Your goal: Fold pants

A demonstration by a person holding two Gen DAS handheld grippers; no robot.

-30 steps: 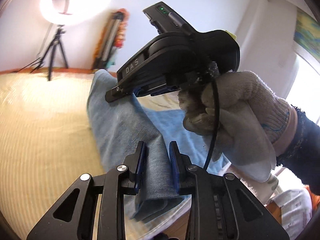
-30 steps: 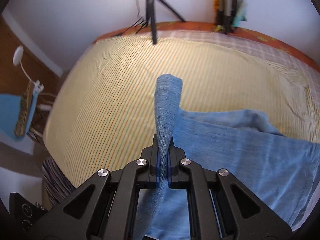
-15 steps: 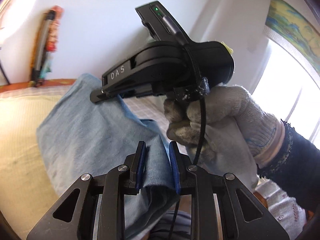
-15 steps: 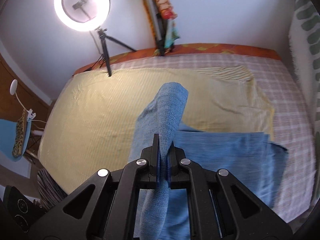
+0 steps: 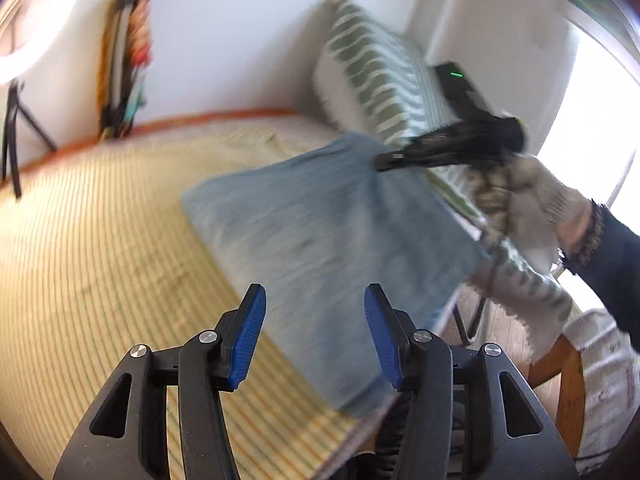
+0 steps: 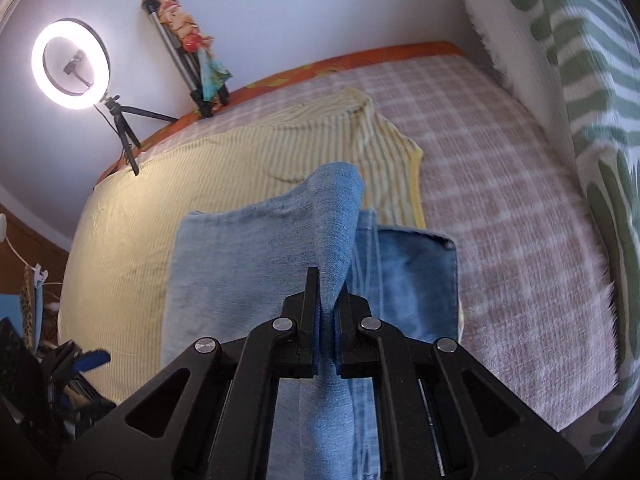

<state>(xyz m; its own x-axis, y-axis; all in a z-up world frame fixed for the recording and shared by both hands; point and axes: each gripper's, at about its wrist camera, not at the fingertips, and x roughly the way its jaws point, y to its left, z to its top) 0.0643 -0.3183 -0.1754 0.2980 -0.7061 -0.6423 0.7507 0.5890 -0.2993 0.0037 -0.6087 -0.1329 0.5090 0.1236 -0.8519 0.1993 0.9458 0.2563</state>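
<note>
Pants (folded), right tool pinching, ring light behind

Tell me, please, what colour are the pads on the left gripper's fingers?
Blue, on black fingers; the left wrist view shows them best.

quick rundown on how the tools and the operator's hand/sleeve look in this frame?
Both tools are matte black linkage frames with silver pivot bolts. The left tool has ribbed blue pads on its fingers; the right tool shows blue pads too. Seen from the left wrist, the right tool's black body carries a green LED. The right hand wears a grey-white knit glove with a dark sleeve above it.
</note>
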